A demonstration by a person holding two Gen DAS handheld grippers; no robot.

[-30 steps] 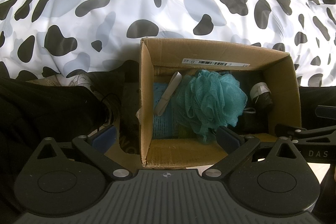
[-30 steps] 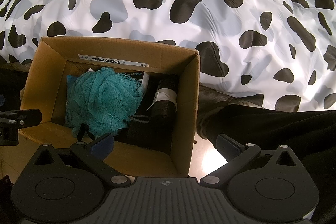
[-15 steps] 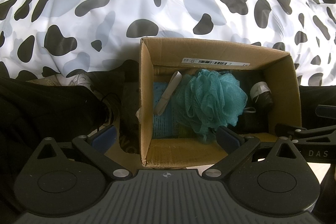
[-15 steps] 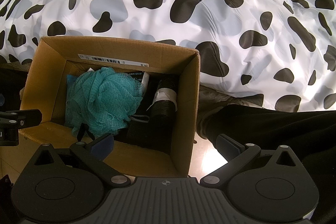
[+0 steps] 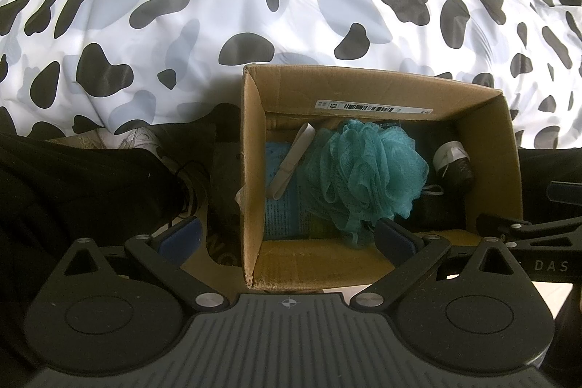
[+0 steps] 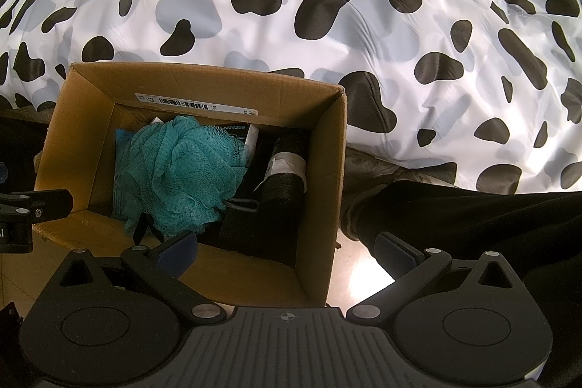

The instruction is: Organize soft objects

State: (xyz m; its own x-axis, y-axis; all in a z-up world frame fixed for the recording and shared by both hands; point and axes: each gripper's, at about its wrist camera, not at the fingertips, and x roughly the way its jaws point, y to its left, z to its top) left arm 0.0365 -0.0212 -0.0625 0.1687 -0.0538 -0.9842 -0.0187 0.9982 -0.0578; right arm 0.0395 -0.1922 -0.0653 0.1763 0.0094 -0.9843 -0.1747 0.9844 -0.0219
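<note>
Left gripper gapes empty above ruffled teal mesh loofah.

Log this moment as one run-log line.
left tool: open, empty | right tool: open, empty | teal loofah: in cardboard box | black roll: in box

Teal mesh pouf covers most of the cardboard box floor, so the dark stuff under it is anyone's guess; barcode label print too tiny to read, right edge crops the other gripper's lettering
</note>
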